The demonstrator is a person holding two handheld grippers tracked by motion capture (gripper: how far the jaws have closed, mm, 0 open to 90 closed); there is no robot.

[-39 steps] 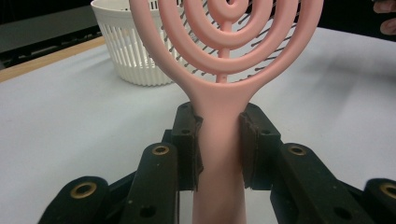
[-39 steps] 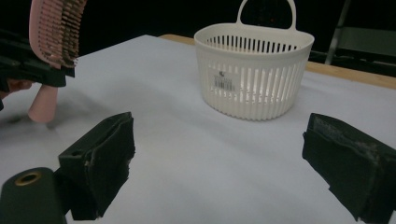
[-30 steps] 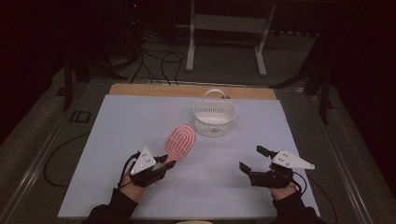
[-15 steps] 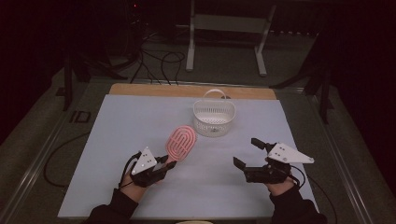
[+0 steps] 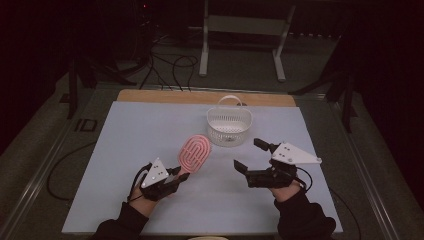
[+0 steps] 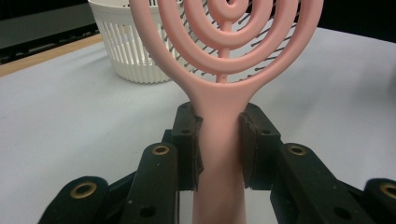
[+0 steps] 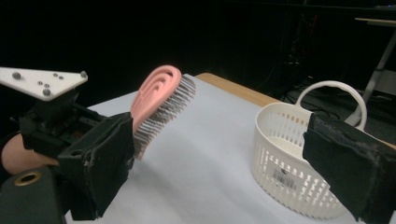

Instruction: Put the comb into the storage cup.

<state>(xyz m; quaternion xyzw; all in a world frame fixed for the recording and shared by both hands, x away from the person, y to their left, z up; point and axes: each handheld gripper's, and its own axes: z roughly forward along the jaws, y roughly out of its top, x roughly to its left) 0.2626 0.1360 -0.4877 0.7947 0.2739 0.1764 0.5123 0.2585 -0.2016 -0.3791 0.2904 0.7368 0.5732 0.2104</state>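
Hairbrush (image 5: 195,152), pink, juts from the left hand-held gripper (image 5: 173,176) over the pale worktop (image 5: 125,145), its oval head raised toward the white basket (image 5: 229,126). The left gripper view shows both pads pinching the handle (image 6: 219,154); the right gripper view adds the dark bristles (image 7: 161,116) under the head. Farther right, the right hand-held gripper (image 5: 250,156) hovers spread and empty beside the basket.

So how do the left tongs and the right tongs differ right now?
The left tongs are clamped on the pink hairbrush handle; the right tongs are wide open and hold nothing. The left tongs sit low by the table; the right tongs hover above it. Both point toward the white basket.
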